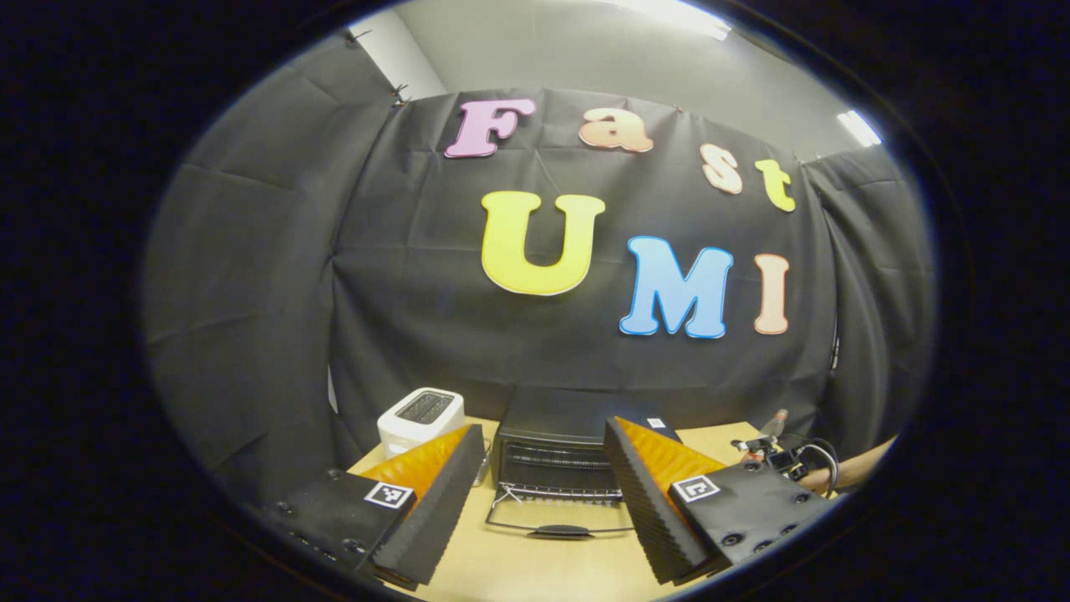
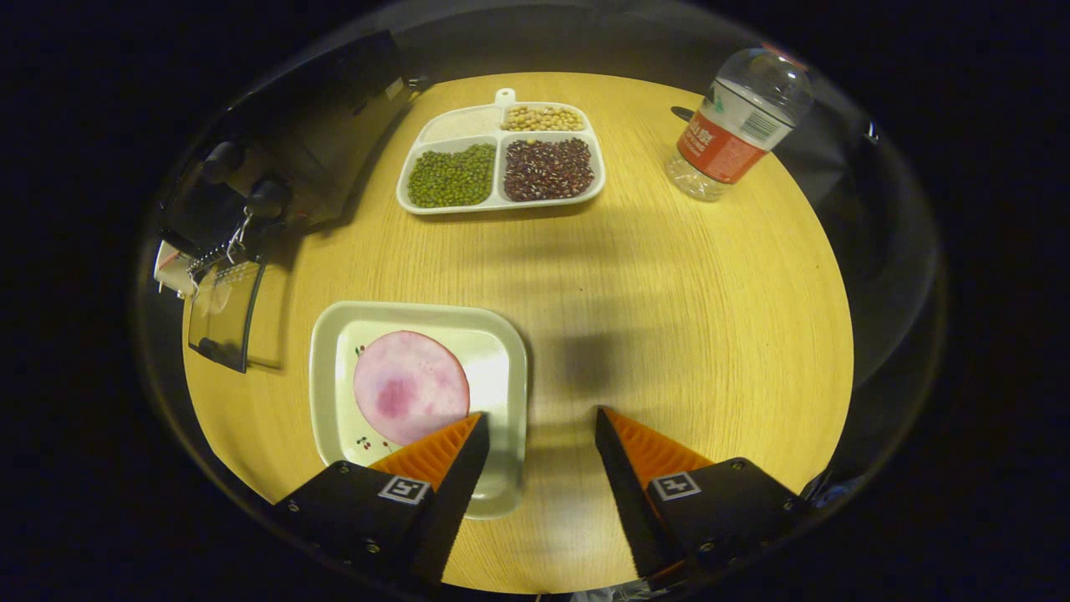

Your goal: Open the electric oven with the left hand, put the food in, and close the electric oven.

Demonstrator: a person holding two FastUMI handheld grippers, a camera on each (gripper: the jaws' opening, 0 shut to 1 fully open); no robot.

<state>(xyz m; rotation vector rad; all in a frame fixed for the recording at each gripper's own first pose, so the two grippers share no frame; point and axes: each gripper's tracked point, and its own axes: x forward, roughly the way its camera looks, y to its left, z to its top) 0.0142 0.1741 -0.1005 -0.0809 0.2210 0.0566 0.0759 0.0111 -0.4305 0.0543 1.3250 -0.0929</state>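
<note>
The electric oven (image 1: pixel 556 456) stands open at the table's far side, its door (image 1: pixel 558 518) down, while both grippers, left (image 1: pixel 543 493) and right (image 2: pixel 535 468), hang spread and empty, the food (image 2: pixel 410 387) lying on its plate (image 2: pixel 501 368) near the right gripper, leaving 2 steps.

Left tool (image 1: pixel 543 489) spread wide, black oven (image 1: pixel 556 456) with door (image 1: pixel 558 518) down on tabletop (image 1: pixel 535 573), white toaster (image 1: pixel 420 418) beside it

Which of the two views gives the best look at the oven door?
The left gripper view: the oven door lies folded down, facing the camera, handle nearest, between the left gripper's open fingers. The right gripper view shows the door only at the left edge, distorted.
</note>
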